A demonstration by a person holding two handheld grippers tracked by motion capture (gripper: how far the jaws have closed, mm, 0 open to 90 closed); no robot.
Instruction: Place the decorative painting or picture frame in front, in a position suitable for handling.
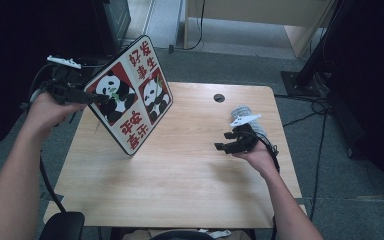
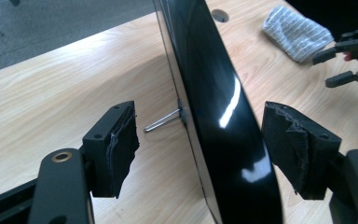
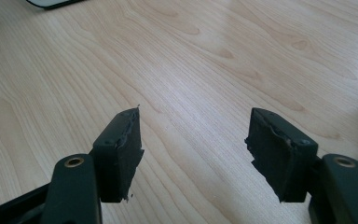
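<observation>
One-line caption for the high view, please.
Left gripper lifts a tilted panda sign above the wooden table; right gripper waits open beside a grey cloth.

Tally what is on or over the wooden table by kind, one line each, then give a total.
Square panda-print board with red Chinese characters, tilted on its lower corner: 1
Crumpled grey-and-white cloth: 1
Black two-jaw grippers, left gripper at the board's edge and right gripper near the cloth: 2
Total: 4

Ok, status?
Left gripper astride tilted panda tray, one pad off it. Right gripper open over table. Cloth beside it, nothing blocking.
</observation>
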